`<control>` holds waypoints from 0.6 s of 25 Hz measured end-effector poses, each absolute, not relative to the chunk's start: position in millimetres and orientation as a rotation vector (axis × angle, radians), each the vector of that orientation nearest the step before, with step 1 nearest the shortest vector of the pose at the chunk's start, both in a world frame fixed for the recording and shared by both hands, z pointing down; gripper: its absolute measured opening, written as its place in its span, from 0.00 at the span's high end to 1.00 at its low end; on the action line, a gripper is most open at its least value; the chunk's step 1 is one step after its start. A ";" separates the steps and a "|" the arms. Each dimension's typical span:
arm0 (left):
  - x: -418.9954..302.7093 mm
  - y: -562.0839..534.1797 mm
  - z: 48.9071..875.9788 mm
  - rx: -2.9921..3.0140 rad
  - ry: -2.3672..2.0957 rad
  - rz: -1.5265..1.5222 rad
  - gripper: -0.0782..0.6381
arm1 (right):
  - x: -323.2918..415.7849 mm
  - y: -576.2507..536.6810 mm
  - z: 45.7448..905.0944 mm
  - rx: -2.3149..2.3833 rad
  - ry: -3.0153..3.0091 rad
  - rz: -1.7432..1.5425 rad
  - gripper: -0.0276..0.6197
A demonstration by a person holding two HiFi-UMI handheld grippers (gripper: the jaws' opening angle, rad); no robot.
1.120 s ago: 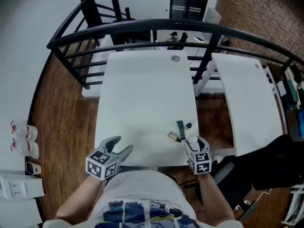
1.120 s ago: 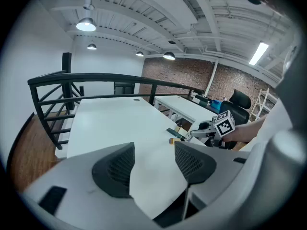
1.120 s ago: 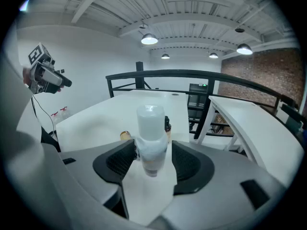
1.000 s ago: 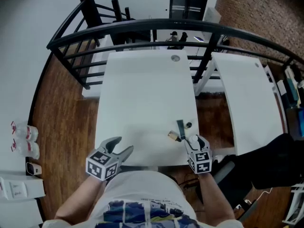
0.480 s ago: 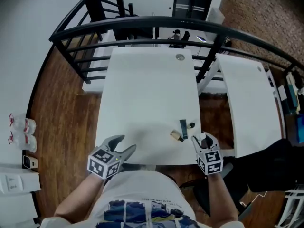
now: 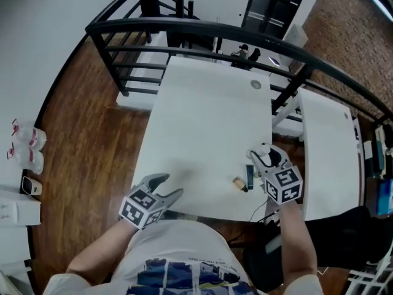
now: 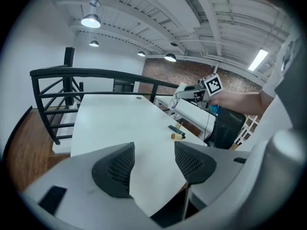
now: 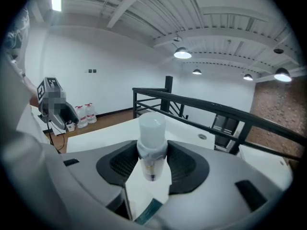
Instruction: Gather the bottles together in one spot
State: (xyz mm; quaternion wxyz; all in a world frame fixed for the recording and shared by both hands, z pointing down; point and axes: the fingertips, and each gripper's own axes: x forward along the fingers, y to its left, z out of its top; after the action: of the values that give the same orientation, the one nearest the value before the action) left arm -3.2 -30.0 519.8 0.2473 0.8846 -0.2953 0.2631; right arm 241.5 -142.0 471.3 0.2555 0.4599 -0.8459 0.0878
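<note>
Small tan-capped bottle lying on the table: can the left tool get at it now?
Probably yes: the left tool is open and empty, and only bare table lies between it and the small tan-capped bottle.

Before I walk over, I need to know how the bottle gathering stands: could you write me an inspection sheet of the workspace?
Surface: white table, mostly bare, with a grommet near its far edge.
Job's things: white-capped bottle held in the right gripper; tan-capped bottle lying on its side near the table's near right corner.
Clutter: dark flat strip beside the lying bottle.
Grippers: right gripper's jaws have just been closing and now clamp the white-capped bottle; left gripper open and empty.
Cables: nothing seen on the tabletop.
Surroundings: black railing, second white table, large water bottles at far left.
</note>
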 end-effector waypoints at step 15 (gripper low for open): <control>-43.9 -60.3 530.5 2.391 -0.755 0.750 0.56 | 110.0 -318.1 534.9 1.178 -2.321 0.284 0.68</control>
State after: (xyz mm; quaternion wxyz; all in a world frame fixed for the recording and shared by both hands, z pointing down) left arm -43.9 -60.3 530.5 0.2592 0.8824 -0.2785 0.2769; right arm 110.0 -318.1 534.9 0.2588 0.4347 -0.8562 0.1047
